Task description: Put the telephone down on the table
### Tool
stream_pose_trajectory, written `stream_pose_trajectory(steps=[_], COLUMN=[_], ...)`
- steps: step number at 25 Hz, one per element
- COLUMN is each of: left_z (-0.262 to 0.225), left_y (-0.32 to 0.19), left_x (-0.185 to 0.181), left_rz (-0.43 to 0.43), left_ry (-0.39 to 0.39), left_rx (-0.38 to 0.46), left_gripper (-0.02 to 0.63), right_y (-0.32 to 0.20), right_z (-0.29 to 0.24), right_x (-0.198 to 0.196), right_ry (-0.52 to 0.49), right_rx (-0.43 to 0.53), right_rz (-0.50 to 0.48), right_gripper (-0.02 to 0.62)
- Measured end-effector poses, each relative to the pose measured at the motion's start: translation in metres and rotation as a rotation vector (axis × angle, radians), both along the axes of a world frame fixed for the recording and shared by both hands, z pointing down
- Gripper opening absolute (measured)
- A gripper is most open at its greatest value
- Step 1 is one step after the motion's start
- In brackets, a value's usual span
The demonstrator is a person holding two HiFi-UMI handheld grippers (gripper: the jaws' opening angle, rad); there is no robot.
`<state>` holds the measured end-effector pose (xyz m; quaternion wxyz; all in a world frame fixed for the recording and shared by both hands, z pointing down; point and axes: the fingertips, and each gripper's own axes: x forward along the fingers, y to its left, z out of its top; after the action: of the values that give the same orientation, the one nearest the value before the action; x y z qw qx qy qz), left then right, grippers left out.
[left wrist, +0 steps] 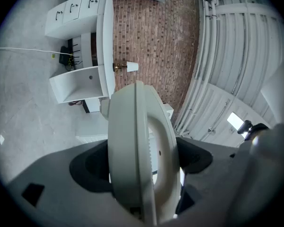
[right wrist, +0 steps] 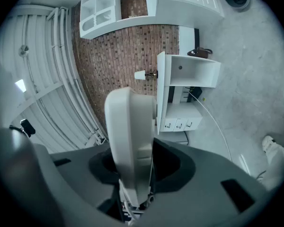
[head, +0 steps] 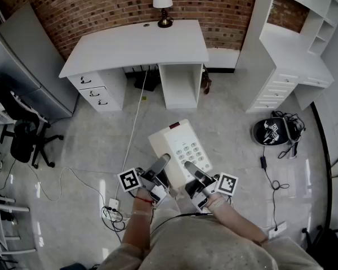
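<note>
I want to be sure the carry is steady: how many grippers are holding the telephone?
2. The left gripper clamps the telephone's near-left edge; the right gripper clamps its near-right edge. Both show fully, so none is hidden.

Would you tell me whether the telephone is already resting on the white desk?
No, the telephone hangs above the floor, well short of the desk.

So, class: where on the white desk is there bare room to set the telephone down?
Nearly all of the desk top is bare: the wide stretch from its left end to its right end, along the front edge. Only the back edge is taken, by the lamp and a small dark thing beside it.
</note>
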<state>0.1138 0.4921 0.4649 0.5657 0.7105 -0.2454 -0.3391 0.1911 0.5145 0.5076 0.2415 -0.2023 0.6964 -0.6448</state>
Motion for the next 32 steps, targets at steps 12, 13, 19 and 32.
stream_pose_trajectory(steps=[12,13,19,32], left_z=[0.008,0.008,0.009,0.007], left_y=[-0.056,-0.060,-0.083,-0.117], left_x=[-0.065,-0.070,-0.103,-0.136], left_rz=[0.005,0.007,0.035,0.095], left_ry=[0.011,0.011,0.000,0.018], left_rx=[-0.007,-0.008,-0.004,0.009], left_gripper=[0.413,0.413,0.413,0.413], right_y=[-0.055,-0.059,-0.082,-0.112], right_z=[0.005,0.006,0.006,0.002], right_x=[-0.065,-0.070,-0.105,-0.140], right_ry=[0.009,0.009,0.000,0.015], right_rx=[-0.005,-0.005,0.004,0.025], right_rz=[-0.002,-0.001,0.027,0.081], right_gripper=[0.156,0.156,0.156,0.158])
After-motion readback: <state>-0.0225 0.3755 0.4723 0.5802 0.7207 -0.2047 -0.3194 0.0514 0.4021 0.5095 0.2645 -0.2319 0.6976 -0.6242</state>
